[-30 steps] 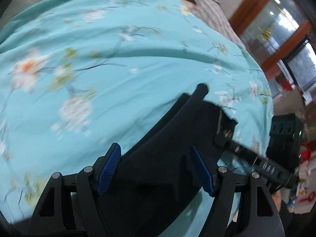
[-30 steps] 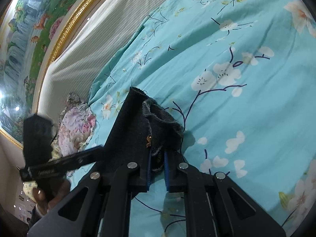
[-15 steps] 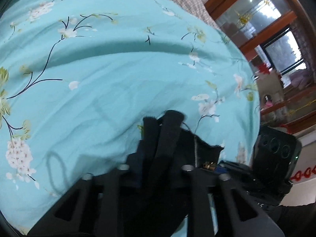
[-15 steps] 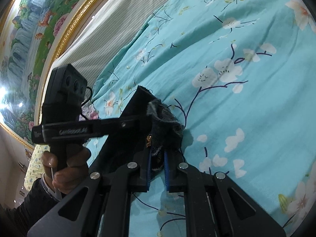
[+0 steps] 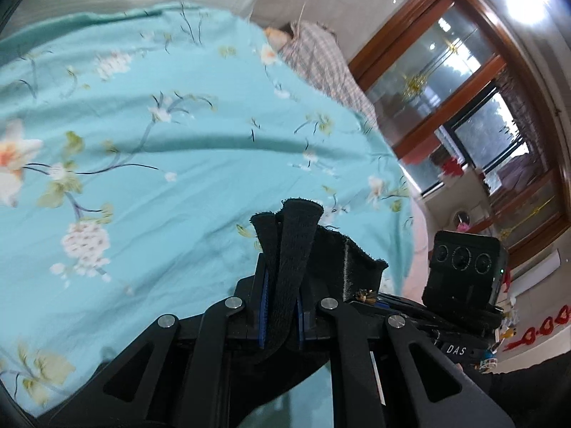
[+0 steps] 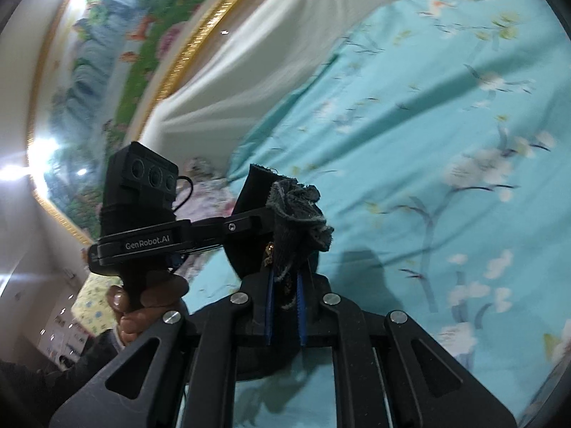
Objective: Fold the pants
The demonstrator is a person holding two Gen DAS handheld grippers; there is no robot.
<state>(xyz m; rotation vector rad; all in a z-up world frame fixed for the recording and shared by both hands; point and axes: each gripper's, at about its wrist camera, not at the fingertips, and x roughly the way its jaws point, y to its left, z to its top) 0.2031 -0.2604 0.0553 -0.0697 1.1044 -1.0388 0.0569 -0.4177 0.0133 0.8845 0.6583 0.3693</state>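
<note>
Dark pants (image 5: 285, 249) are clamped in both jaws — left gripper (image 5: 281, 312), right gripper (image 6: 285, 306) — raised above the floral bed (image 5: 178, 160).

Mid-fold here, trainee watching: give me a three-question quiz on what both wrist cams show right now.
1. True or false: the left tongs are shut on the dark fabric pants.
2. What do the right tongs grip? A) bare sheet B) frayed dark pants edge C) nothing
3. Fill in: the pants hang above a turquoise ____-print bedsheet.

Key: 1 true; 2 B, the frayed edge; 3 floral.
</note>
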